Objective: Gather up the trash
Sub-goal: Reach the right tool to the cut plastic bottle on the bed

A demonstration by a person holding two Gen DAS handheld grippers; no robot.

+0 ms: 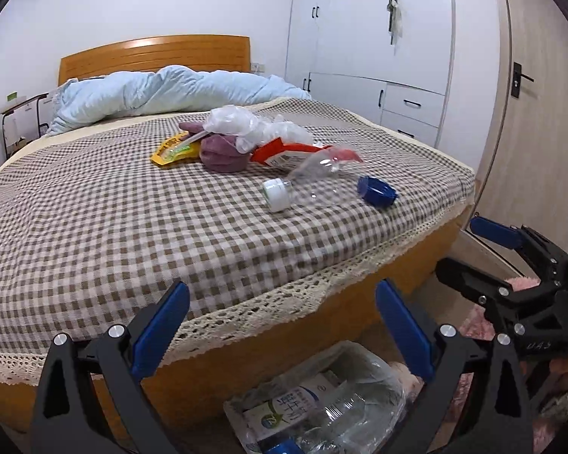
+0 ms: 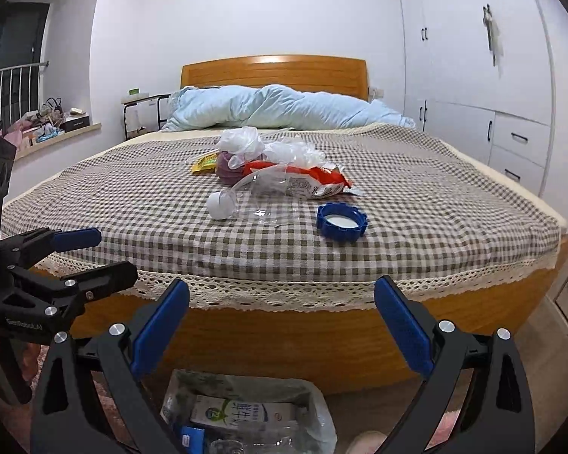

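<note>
Trash lies in a heap on the checked bedspread (image 1: 94,219): a clear plastic bottle with a white cap (image 1: 306,185) (image 2: 253,200), a blue lid (image 1: 376,191) (image 2: 340,221), a red snack wrapper (image 1: 284,153) (image 2: 306,179), a yellow packet (image 1: 172,151) (image 2: 204,162), crumpled clear plastic (image 1: 246,123) (image 2: 269,147) and a purple cloth (image 1: 221,153). On the floor at the bed's foot sits a lined trash bin (image 1: 322,401) (image 2: 246,412) holding a milk carton and a bottle. My left gripper (image 1: 282,325) and right gripper (image 2: 282,325) both hang open above the bin, with nothing between their fingers.
A light blue duvet (image 1: 163,90) is bunched at the wooden headboard (image 2: 272,70). White wardrobes (image 1: 378,56) and a door stand to the right. A side table (image 2: 144,108) and a cluttered window ledge (image 2: 49,125) are on the left. A pink rug (image 1: 473,325) covers the floor.
</note>
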